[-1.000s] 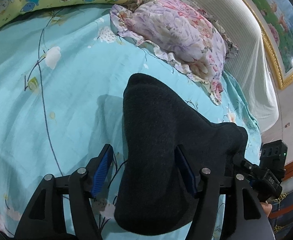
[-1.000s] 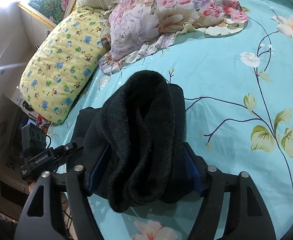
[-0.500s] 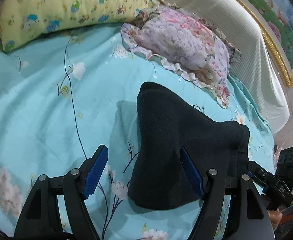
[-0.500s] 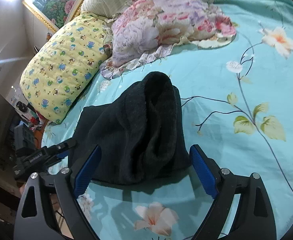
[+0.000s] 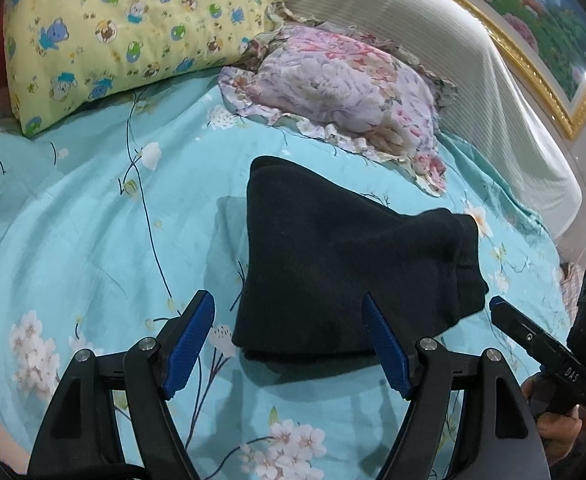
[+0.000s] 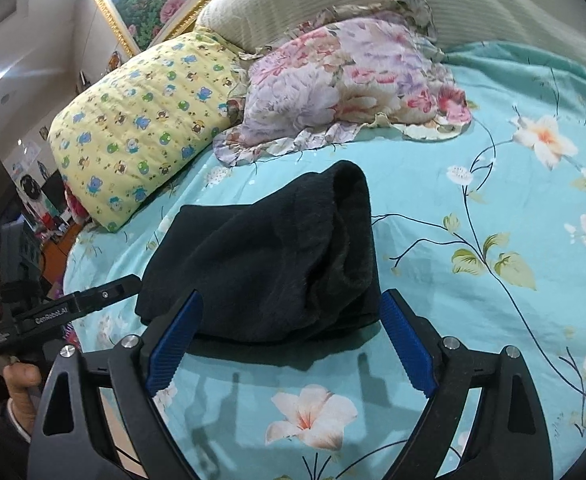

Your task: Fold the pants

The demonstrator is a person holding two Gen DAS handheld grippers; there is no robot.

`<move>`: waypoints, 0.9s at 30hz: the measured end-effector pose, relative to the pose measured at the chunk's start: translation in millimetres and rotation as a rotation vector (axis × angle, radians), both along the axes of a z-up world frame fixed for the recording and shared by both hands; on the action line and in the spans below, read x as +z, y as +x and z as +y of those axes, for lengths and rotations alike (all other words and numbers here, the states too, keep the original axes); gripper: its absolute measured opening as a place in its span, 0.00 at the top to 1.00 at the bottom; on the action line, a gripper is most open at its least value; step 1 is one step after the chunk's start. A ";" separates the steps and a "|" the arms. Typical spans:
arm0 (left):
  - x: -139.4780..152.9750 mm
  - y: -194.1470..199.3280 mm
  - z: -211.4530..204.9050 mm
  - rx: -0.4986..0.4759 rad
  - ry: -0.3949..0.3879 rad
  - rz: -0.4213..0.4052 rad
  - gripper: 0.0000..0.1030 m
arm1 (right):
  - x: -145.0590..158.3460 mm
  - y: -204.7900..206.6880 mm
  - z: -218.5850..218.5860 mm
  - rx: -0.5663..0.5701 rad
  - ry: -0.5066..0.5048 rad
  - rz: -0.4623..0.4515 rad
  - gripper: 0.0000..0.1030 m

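The black pants (image 5: 333, 264) lie folded into a thick bundle on the turquoise floral bed sheet (image 5: 93, 240); they also show in the right wrist view (image 6: 277, 264). My left gripper (image 5: 289, 340) is open and empty, just short of the bundle's near edge. My right gripper (image 6: 289, 340) is open and empty at the bundle's other side, its blue pads (image 6: 405, 344) clear of the cloth. Each gripper shows at the edge of the other's view: the right one (image 5: 533, 336) and the left one (image 6: 73, 304).
A yellow cartoon-print pillow (image 5: 125, 28) and a pink floral pillow (image 5: 345, 88) lie beyond the pants against the cream headboard (image 5: 473, 80). A gold-framed picture (image 5: 553, 32) hangs above. The bed's edge and room clutter (image 6: 33, 216) are at the left of the right wrist view.
Both grippers have opened, let go of the pants and drawn back. The bundle now rests on the sheet, smaller in both views.
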State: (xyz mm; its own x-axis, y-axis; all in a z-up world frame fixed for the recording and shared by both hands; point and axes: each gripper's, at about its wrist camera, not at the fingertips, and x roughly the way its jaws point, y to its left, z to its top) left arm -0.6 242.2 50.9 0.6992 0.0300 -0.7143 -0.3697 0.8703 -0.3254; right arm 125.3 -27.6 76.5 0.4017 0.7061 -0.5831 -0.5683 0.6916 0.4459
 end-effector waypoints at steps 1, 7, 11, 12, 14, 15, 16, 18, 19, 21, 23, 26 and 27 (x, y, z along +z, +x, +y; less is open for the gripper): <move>0.9 -1.2 -2.5 -0.001 0.014 0.000 0.23 | 0.6 -4.0 0.9 0.000 -0.010 -0.015 0.12; 2.6 -9.8 -13.5 0.002 0.071 0.010 0.22 | -0.5 -22.9 7.6 0.021 -0.049 -0.081 0.12; 3.0 -14.5 -17.3 0.019 0.116 0.019 0.22 | -2.8 -30.7 10.8 0.025 -0.067 -0.103 0.12; 3.5 -16.0 -18.0 0.022 0.126 0.018 0.22 | -3.0 -32.0 11.0 0.026 -0.070 -0.109 0.12; 3.7 -17.8 -20.4 0.029 0.147 0.021 0.21 | -2.7 -34.9 11.7 0.023 -0.078 -0.124 0.11; 3.5 -18.8 -22.0 0.033 0.161 0.024 0.21 | -2.4 -36.3 11.7 0.021 -0.080 -0.132 0.11; 3.2 -19.5 -23.3 0.034 0.173 0.026 0.21 | -2.1 -37.4 12.1 0.020 -0.080 -0.137 0.11; 2.0 -20.0 -26.2 0.034 0.188 0.033 0.21 | -2.0 -39.4 12.4 0.017 -0.085 -0.145 0.11; 1.1 -21.1 -28.1 0.033 0.194 0.035 0.21 | -2.1 -40.8 12.9 0.019 -0.090 -0.151 0.11; -0.3 -21.7 -31.6 0.025 0.206 0.037 0.21 | -2.3 -43.8 13.5 0.016 -0.098 -0.162 0.10; -2.3 -21.5 -35.5 0.026 0.231 0.045 0.21 | -3.0 -47.1 13.9 0.020 -0.100 -0.168 0.09; -5.3 -22.4 -39.9 0.022 0.247 0.046 0.20 | -3.5 -50.9 14.4 0.023 -0.097 -0.183 0.08; -6.2 -22.9 -41.2 0.021 0.252 0.044 0.20 | -3.4 -51.7 14.9 0.023 -0.095 -0.190 0.07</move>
